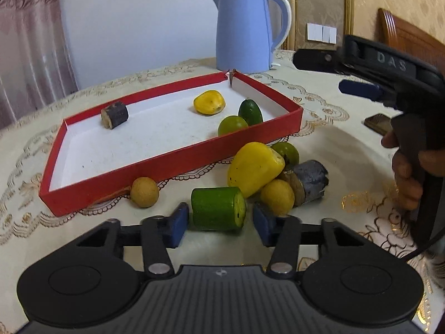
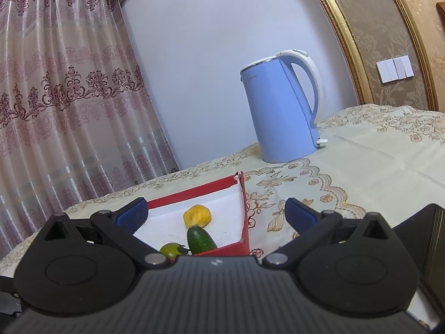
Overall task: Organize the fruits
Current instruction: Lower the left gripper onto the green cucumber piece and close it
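A red tray (image 1: pixel 172 156) with a white floor holds a dark sugarcane piece (image 1: pixel 114 115), a yellow fruit (image 1: pixel 209 102), a green cucumber (image 1: pixel 250 111) and a green tomato (image 1: pixel 232 125). In front of it lies a pile: a cut green cucumber piece (image 1: pixel 218 208), a large yellow fruit (image 1: pixel 254 168), two small round yellow fruits (image 1: pixel 144 192) (image 1: pixel 277 197), a green tomato (image 1: pixel 286 151), a dark sugarcane piece (image 1: pixel 308 182). My left gripper (image 1: pixel 219 224) is open, its pads on either side of the cucumber piece. My right gripper (image 2: pixel 215 211) is open and empty, raised above the tray's right corner (image 2: pixel 244 239).
A blue kettle (image 1: pixel 244 27) stands behind the tray on the embroidered tablecloth (image 1: pixel 333 144). The right gripper's body (image 1: pixel 389 69) and the hand holding it are at the right. A dark flat object (image 1: pixel 378 123) lies beyond it. Curtains hang at the left.
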